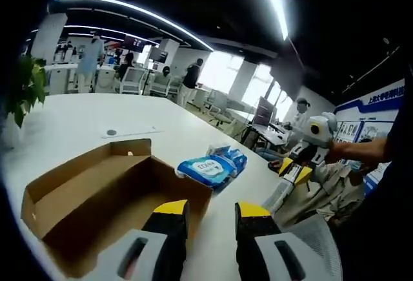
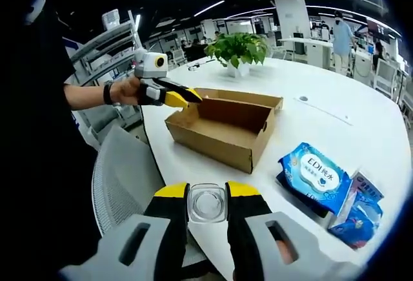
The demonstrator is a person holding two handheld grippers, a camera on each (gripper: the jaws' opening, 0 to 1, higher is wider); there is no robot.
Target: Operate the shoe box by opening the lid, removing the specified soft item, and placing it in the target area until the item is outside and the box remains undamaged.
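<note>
While both claws gape, the open shoe box (image 2: pixel 222 129) sits near the table (image 2: pixel 335 116) edge.

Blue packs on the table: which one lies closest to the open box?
The larger wipes pack with the white oval label; the smaller blue packs lie beyond it, farther from the cardboard box.
</note>
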